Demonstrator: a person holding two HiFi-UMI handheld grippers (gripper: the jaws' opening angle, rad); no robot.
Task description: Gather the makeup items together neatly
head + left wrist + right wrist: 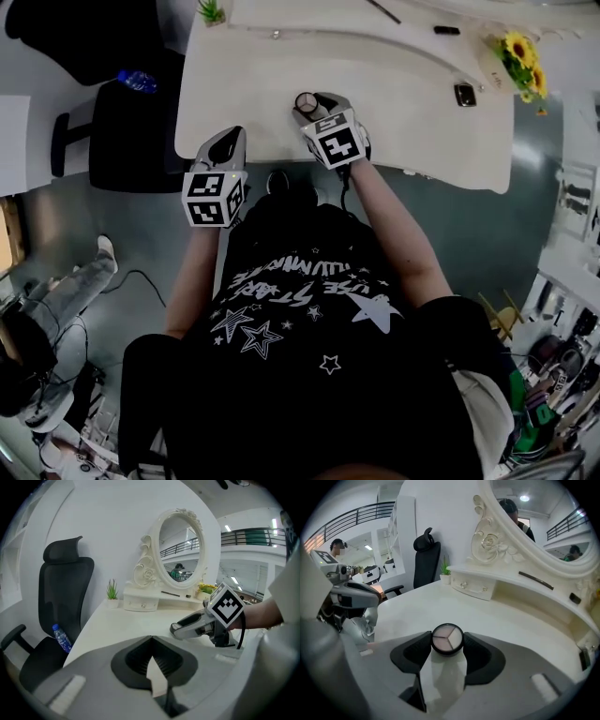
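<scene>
My right gripper [447, 641] is shut on a round black compact [447, 639] with three pale shades, held just above the white vanity table [403, 103] near its front edge. The head view shows the same compact [307, 102] at that gripper's tip. My left gripper [151, 640] is shut with nothing in it, level with the table's front left edge [228, 141]. A black makeup pencil [384, 11] and a small black item [447, 30] lie on the raised back shelf. A black square case [464, 95] rests at the table's right.
An ornate white mirror [180, 550] with a small drawer stands at the back. Sunflowers [521, 56] sit at the back right, a small green plant [212, 11] at the back left. A black office chair [131, 131] with a water bottle [137, 81] stands left of the table.
</scene>
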